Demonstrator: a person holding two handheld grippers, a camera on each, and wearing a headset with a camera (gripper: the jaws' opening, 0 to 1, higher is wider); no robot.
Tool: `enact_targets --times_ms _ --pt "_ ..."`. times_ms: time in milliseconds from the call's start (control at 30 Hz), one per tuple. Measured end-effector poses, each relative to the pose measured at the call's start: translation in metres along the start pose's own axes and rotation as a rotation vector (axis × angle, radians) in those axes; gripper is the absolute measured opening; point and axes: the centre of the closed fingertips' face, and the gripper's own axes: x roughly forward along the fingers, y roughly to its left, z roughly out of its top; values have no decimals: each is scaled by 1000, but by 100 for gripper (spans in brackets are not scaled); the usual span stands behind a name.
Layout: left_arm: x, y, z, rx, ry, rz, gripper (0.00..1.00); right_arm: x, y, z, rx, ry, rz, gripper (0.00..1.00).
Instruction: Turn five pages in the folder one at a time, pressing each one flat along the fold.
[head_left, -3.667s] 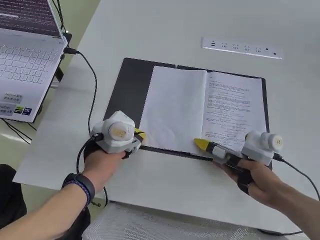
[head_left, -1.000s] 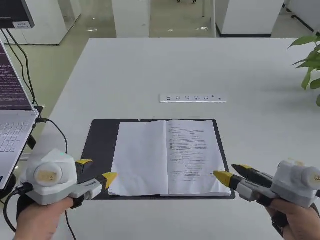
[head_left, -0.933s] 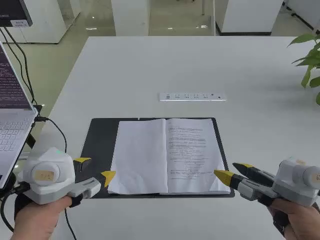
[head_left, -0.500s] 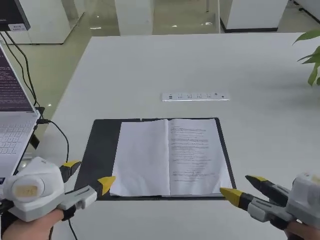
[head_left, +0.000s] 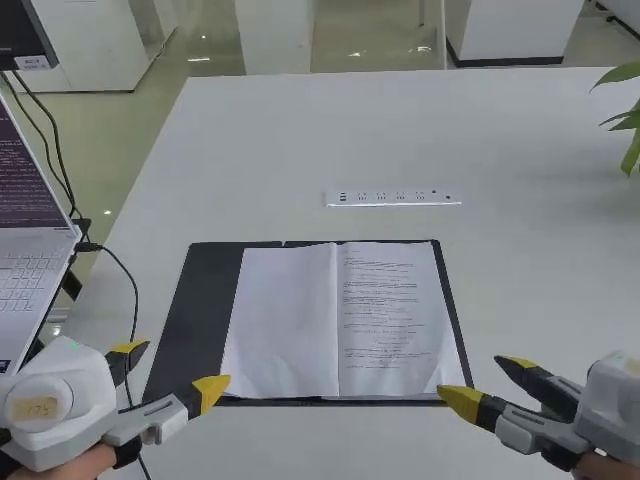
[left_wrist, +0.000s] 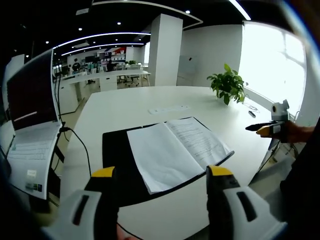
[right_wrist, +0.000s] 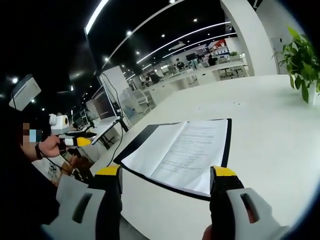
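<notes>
Folder (head_left: 200, 300): open, flat on table (head_left: 400, 130), printed page (head_left: 390, 310) on right | right gripper (head_left: 489, 383): hovers at near-right corner, fingers spread, empty, likely placed to pinch next page | left gripper (head_left: 171, 366): hangs off near-left corner, fingers spread, likely ready to press fold

White table (head_left: 300, 130), open black folder (head_left: 205, 300) near its front edge, white power strip (head_left: 392, 197) beyond, black cable (head_left: 133, 300) at left

Folder (head_left: 205, 300) on table (head_left: 300, 130); laptop (head_left: 25, 270) left.
</notes>
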Motion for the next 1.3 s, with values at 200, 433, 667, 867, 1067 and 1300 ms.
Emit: enact_targets --times_ms 200,433,667,867,1067,1300 --pt "7 -12 6 8 1 -21 72 -4 3 -5 -10 15 3 71" --pt "18 -22 13 51 14 -53 72 -9 2 -6 -9 9 -2 72" --pt "37 -38 21 88 23 -104 72 -17 -2 -5 -5 -10 -21 72" --pt "58 -62 27 147 39 -168 72 -25 -5 -6 8 -22 -37 73" --pt "82 -90 34 190 51 -234 71 -29 -7 -9 14 -15 -45 72" --pt "108 -129 36 235 64 -321 71 -32 -6 -12 17 -12 -40 73"
